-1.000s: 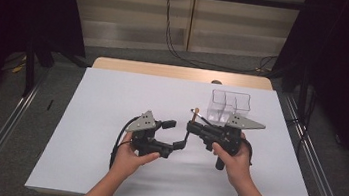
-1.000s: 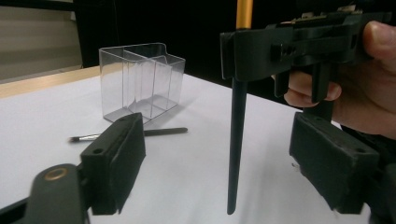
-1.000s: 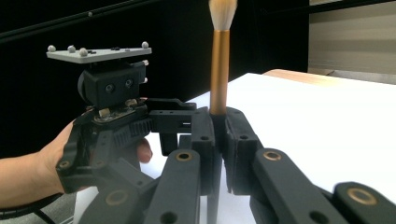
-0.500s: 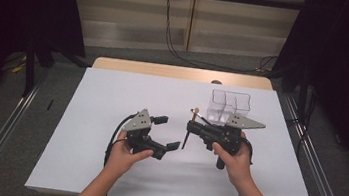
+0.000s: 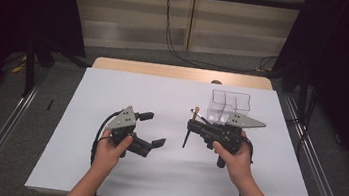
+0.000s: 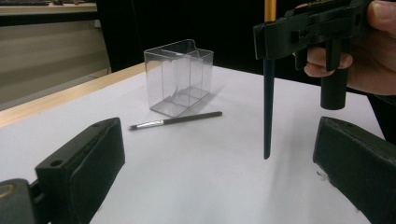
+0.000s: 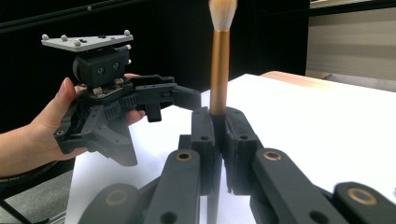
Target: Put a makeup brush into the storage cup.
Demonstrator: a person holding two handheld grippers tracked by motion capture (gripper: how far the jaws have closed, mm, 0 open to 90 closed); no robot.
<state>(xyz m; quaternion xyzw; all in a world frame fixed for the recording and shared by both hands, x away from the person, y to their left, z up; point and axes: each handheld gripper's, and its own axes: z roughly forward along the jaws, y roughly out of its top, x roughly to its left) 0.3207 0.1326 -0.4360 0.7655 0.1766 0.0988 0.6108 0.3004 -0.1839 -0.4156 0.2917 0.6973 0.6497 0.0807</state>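
A white-covered table with a wooden far edge stood between dark curtains. The right gripper clamped a makeup brush; the left gripper, just opened, stood wide and empty.

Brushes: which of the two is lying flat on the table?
The small dark brush, lying beside the clear box, untouched. The other, the gold-ferruled brush, stands upright, clamped in the right gripper above the table.
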